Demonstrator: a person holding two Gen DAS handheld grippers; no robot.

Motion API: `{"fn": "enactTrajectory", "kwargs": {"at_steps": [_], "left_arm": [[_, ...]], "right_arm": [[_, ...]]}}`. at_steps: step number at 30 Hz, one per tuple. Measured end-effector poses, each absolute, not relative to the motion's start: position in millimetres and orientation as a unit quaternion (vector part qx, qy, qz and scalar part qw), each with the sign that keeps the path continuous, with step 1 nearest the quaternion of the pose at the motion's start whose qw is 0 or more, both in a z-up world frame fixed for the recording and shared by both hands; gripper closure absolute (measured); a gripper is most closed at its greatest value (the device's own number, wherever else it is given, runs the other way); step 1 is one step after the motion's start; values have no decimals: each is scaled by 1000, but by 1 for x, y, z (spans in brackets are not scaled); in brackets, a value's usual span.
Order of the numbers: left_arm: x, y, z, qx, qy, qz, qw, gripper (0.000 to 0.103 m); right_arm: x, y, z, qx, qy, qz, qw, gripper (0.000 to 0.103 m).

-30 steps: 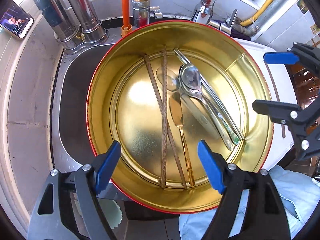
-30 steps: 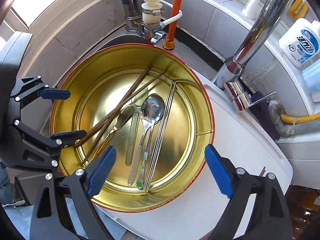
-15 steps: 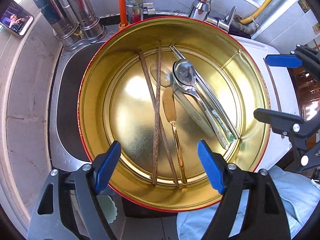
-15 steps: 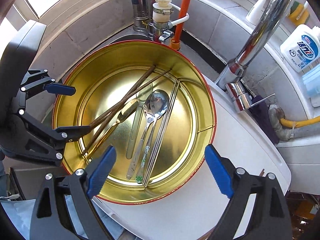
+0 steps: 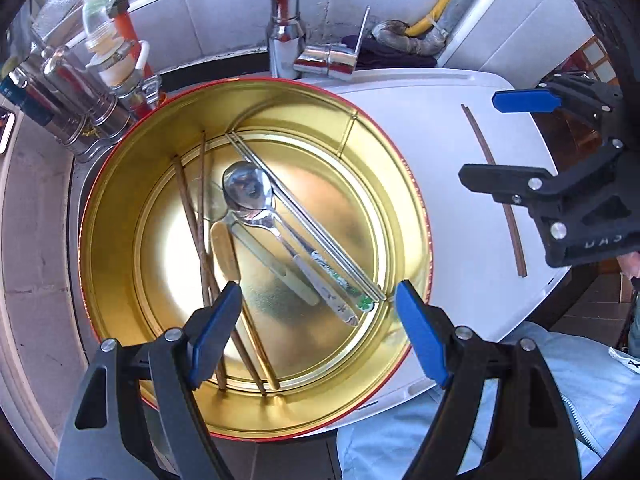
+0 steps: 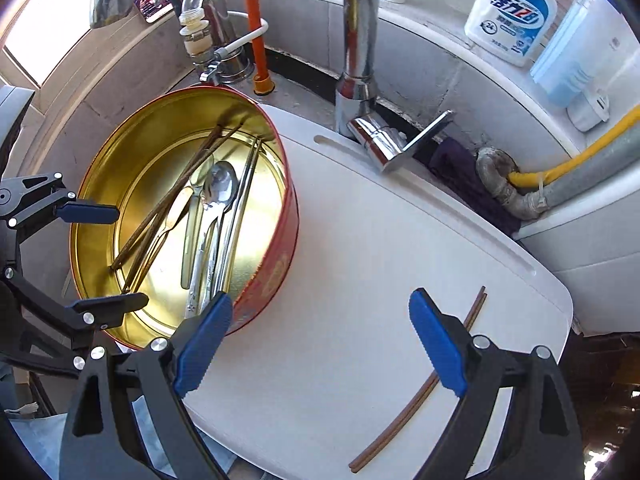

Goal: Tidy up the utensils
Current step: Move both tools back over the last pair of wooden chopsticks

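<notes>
Sunlit kitchen counter beside the faucet carries a gold tin holding spoons, metal chopsticks and wooden chopsticks; another wooden pair lies on the white board. Left hand-held gripper hangs released over the tin, right hand-held gripper released over the board, both empty

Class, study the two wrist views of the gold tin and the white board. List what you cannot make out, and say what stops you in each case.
- Wooden chopsticks in the tin: lower ends hidden behind the left gripper, left wrist view.
- Chopsticks on the board: middle covered by the right gripper, right wrist view.
- Bottle label: print too small to read.
- Phone: cut off by the left edge, left wrist view.
</notes>
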State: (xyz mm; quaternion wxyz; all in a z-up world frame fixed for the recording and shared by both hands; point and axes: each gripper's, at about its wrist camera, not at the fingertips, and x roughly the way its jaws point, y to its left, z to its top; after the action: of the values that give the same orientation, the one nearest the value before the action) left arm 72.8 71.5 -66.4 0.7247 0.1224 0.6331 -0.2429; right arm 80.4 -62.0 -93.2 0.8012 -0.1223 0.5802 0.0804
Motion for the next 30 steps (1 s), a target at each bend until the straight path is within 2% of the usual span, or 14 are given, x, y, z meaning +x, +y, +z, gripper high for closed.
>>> {"fn": "enactTrajectory", "kwargs": {"at_steps": [11, 18, 25, 30], "left_arm": [[39, -53, -66, 150, 620, -333, 694, 26], [26, -117, -108, 164, 626, -308, 698, 26], [28, -141, -144, 195, 627, -238, 715, 26], [30, -142, -150, 184, 630, -223, 721, 26]], "right_arm": [[61, -190, -119, -57, 603, -23, 795, 12], [56, -228, -147, -65, 615, -82, 781, 12], [60, -239, -168, -41, 627, -90, 773, 12], [58, -239, -175, -18, 631, -78, 772, 12]]}}
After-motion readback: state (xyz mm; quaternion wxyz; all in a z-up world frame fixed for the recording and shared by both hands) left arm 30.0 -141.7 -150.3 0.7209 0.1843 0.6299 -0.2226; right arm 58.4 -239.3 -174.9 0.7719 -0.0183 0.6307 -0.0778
